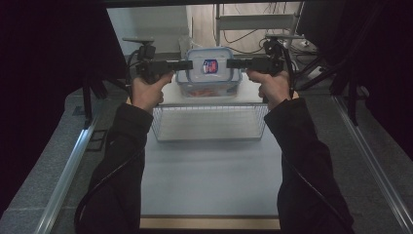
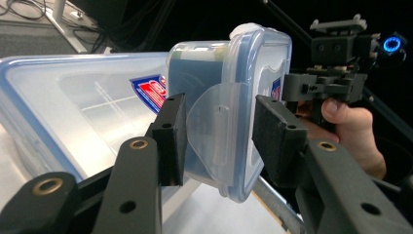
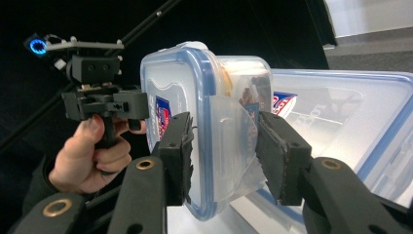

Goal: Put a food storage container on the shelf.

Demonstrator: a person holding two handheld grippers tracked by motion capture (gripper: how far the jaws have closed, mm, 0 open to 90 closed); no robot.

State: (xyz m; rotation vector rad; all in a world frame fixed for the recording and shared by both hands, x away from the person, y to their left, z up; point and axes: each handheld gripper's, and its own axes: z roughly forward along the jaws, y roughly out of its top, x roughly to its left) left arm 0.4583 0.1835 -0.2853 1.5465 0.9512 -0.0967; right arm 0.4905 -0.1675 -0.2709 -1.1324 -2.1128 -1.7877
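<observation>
A small clear box with a blue-rimmed lid [image 1: 209,59] [image 2: 253,73] [image 3: 175,87] hangs between both grippers at the back of the table. My left gripper [image 1: 190,65] [image 2: 219,131] is shut on its left end, with the pads clamping lid and body around the side latch flap [image 2: 214,131]. At the opposite end my right gripper [image 1: 229,63] [image 3: 224,146] grips the same way over that latch. Just under it sits a larger clear box [image 1: 207,88] [image 2: 73,107] [image 3: 341,117] with the same red and blue label on its lid and reddish contents.
A white wire basket [image 1: 209,136] stands on the white table [image 1: 209,175] in front of the boxes, between the person's forearms. Black stands and cables crowd the far left and right. Grey ledges with metal rails [image 1: 68,170] flank the table.
</observation>
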